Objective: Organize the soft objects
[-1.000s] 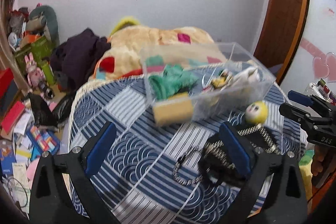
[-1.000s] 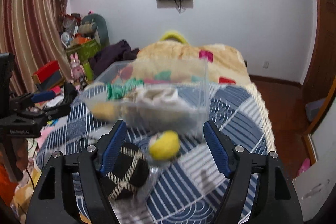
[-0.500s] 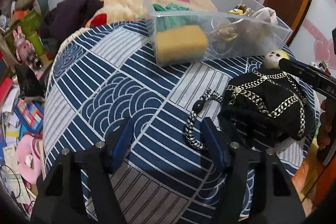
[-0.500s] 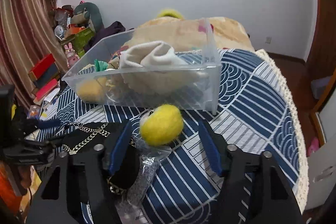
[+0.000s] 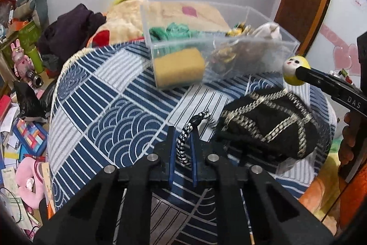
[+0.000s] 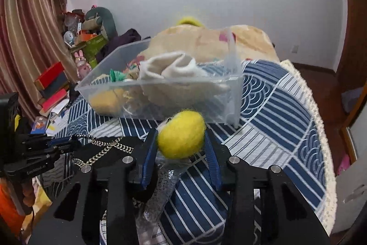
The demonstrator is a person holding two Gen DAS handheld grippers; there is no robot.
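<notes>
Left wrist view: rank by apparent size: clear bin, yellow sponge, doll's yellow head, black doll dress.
Largest to smallest as seen:
1. clear bin
2. black doll dress, though it lies nearer the camera than the bin, so true ranking is unsure
3. yellow sponge
4. doll's yellow head, pinched by the right gripper

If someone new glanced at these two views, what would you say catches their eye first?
Probably the doll's yellow head, pinched in the right gripper just in front of the clear plastic bin. Next, the left gripper shut on the black-and-white cord leading to the doll's black, gold-trimmed dress on the blue patterned bedspread. Inside the bin, a yellow sponge stands out.
</notes>
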